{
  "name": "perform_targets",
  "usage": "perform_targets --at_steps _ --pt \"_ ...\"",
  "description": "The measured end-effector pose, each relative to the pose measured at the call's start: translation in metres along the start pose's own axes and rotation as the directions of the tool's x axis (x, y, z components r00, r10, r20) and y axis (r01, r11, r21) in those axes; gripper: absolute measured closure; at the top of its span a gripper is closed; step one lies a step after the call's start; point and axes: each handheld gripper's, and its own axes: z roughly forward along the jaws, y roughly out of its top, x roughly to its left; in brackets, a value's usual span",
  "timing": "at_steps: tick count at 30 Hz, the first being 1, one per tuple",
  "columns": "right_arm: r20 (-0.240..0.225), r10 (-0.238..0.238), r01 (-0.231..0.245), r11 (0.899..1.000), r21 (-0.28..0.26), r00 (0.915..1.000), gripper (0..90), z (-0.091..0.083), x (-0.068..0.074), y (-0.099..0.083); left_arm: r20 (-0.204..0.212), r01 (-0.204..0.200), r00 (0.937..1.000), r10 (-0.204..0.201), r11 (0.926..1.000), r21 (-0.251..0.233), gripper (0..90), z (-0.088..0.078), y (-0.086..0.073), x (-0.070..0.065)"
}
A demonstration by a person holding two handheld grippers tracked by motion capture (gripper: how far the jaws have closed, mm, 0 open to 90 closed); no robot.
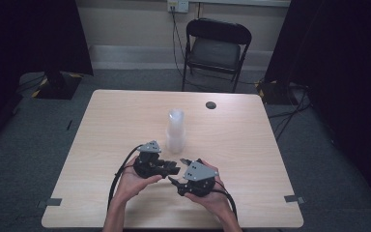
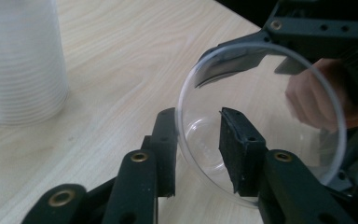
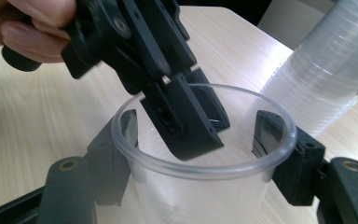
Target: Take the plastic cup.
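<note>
High view shows a pale wood-grain bench (image 1: pixel 232 140) on grey carpet, a black folding chair (image 1: pixel 216 50) behind it. Both hands meet near the front edge. The right gripper (image 3: pixel 200 154) clamps a clear plastic cup (image 3: pixel 200 186) from outside, fingers (image 3: pixel 293 172) pressing its wall. The left gripper (image 2: pixel 198 149) straddles the cup's rim, one finger (image 2: pixel 237 149) inside, one outside, released. Just beyond stands a stack of clear cups (image 1: pixel 175 130), well apart from a dark round grommet (image 1: pixel 210 105).

Both grippers (image 1: pixel 174 175) meet near the cup stack (image 1: pixel 176 131).
</note>
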Motion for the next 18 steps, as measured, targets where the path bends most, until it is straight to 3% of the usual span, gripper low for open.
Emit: perform_targets --at_steps 4,7,14,17,18 --pt "0.008 0.008 -0.008 1.0 0.011 0.9999 31.0 -0.001 -0.001 0.001 -0.017 0.014 0.9997 -0.015 0.9994 -0.033 62.6 -0.002 -0.003 0.002" --pt "0.006 0.003 -0.003 1.0 0.013 1.0 31.0 -0.003 0.0 0.003 -0.067 0.013 0.9976 -0.018 0.9973 -0.073 57.6 -0.005 -0.004 0.001" --pt "0.017 0.032 -0.032 1.0 -0.002 0.9994 31.1 -0.002 -0.004 0.002 -0.114 0.019 0.9931 -0.03 0.995 -0.099 49.4 -0.01 -0.003 0.0" --pt "0.017 0.046 -0.046 0.999 -0.007 0.9988 31.1 -0.002 -0.006 0.0 -0.197 0.029 0.9791 -0.051 0.9931 -0.114 41.8 -0.014 -0.004 -0.004" --pt "0.021 0.051 -0.051 0.999 -0.009 0.9985 31.1 -0.001 -0.006 -0.001 -0.2 0.024 0.9786 -0.048 0.9926 -0.119 40.0 -0.015 -0.005 -0.005"
